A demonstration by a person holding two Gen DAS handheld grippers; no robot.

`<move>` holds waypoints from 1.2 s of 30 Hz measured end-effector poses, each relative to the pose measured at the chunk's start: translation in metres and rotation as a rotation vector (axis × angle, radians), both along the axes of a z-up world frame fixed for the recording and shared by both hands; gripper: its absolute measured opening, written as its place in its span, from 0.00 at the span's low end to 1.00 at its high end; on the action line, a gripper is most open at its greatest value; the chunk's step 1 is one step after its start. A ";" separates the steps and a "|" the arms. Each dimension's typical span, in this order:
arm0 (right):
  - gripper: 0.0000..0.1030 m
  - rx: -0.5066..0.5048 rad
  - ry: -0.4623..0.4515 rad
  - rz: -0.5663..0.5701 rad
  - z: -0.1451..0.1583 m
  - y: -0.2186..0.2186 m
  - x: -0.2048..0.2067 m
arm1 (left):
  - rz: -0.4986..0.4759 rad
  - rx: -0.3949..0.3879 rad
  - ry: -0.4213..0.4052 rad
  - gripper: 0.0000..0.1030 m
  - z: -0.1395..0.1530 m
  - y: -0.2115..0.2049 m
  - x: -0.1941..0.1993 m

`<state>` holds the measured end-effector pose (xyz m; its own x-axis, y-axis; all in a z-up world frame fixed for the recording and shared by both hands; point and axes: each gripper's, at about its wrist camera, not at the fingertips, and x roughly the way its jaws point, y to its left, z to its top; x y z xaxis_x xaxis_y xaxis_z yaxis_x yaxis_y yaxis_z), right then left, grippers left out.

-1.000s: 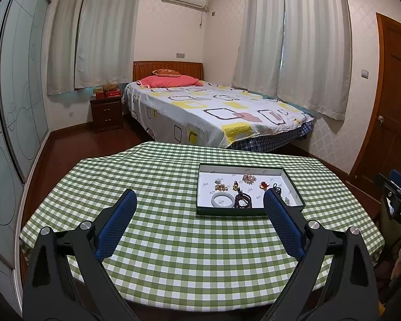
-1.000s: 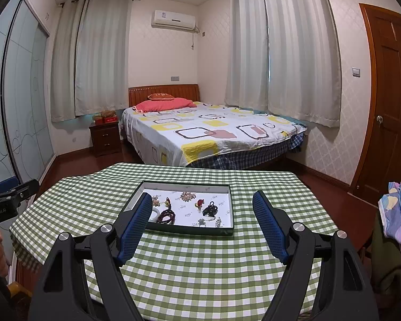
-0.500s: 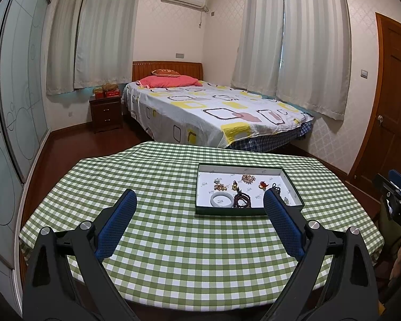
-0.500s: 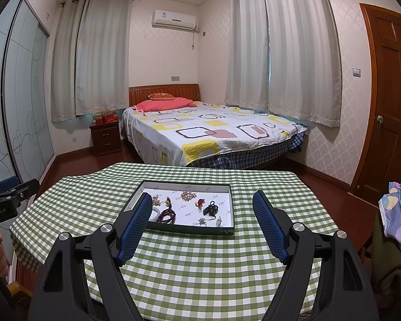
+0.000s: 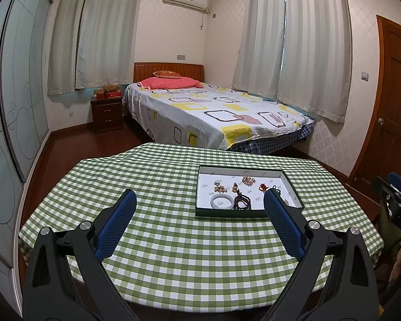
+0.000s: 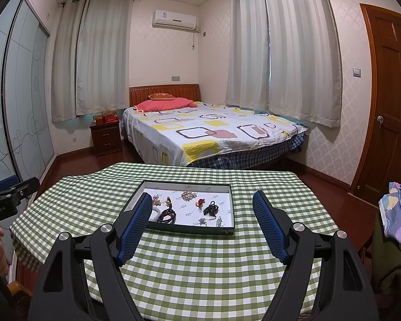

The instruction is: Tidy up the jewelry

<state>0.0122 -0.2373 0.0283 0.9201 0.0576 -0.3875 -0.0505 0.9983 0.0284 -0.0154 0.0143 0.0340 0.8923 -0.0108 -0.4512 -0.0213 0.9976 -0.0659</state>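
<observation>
Right wrist view is showing both claws, right claw (image 6: 201, 204) and left claw (image 5: 200, 204), spread and empty; small jewelry (image 6: 210, 210) in the tray (image 6: 189, 229) risks slipping from wide pads.

The tray (image 6: 228, 230) sits on the table (image 6: 200, 272), the bed (image 6: 214, 131) behind.

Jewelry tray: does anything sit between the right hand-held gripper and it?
Nothing visible does. Only bare checked tablecloth lies between the open right hand-held gripper and the jewelry tray.
</observation>
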 end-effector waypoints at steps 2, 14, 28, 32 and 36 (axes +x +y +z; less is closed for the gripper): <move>0.73 0.000 0.000 0.000 0.000 0.000 0.000 | 0.012 0.005 -0.008 0.91 0.001 0.001 -0.001; 0.73 -0.002 0.004 0.005 -0.002 0.000 0.000 | 0.029 0.011 -0.060 0.96 0.005 0.001 -0.007; 0.73 -0.004 0.009 0.012 -0.007 0.001 0.002 | 0.017 0.045 -0.066 0.96 0.001 -0.007 -0.007; 0.73 -0.003 0.014 0.011 -0.010 0.001 0.004 | 0.027 0.054 -0.067 0.96 -0.001 -0.006 -0.004; 0.73 0.000 0.027 0.009 -0.015 -0.001 0.009 | 0.029 0.050 -0.033 0.96 -0.007 -0.003 0.005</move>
<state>0.0210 -0.2381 0.0134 0.9089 0.0655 -0.4119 -0.0585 0.9978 0.0297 -0.0102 0.0114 0.0267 0.9065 0.0371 -0.4205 -0.0486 0.9987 -0.0166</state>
